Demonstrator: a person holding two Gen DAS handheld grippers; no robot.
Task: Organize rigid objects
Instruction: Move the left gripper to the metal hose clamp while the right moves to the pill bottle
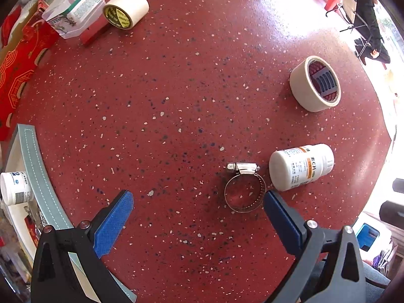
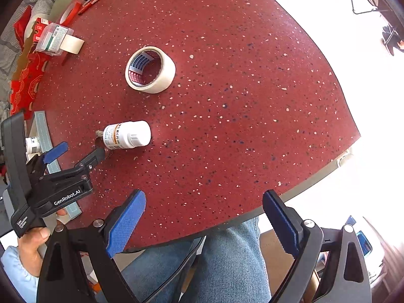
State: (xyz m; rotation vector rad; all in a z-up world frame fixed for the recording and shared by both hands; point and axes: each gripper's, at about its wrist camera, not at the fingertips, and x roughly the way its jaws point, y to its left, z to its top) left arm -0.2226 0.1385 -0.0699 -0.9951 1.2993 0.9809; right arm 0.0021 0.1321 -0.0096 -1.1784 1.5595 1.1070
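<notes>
While one white jar (image 1: 15, 188) already sits in the grey tray (image 1: 38, 166) at 9 o'clock, most is left, I judge: metal hose clamp (image 1: 244, 189), white pill bottle (image 1: 301, 166) on its side just beside it at 4 o'clock, tape roll (image 1: 315, 83) at 2. Left tongs (image 1: 198, 202) gape apart over the speckled red table (image 1: 176, 88), one blue ridged pad at the clamp's thin band. Right tongs (image 2: 204, 217) apart too, empty, at the table edge.

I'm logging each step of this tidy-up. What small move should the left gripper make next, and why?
Probably shift a little to the right and lower, so the open left gripper straddles the hose clamp. The clamp lies flat on the table just inside the right finger, beside the bottle, and the tray sits close on the left.
</notes>
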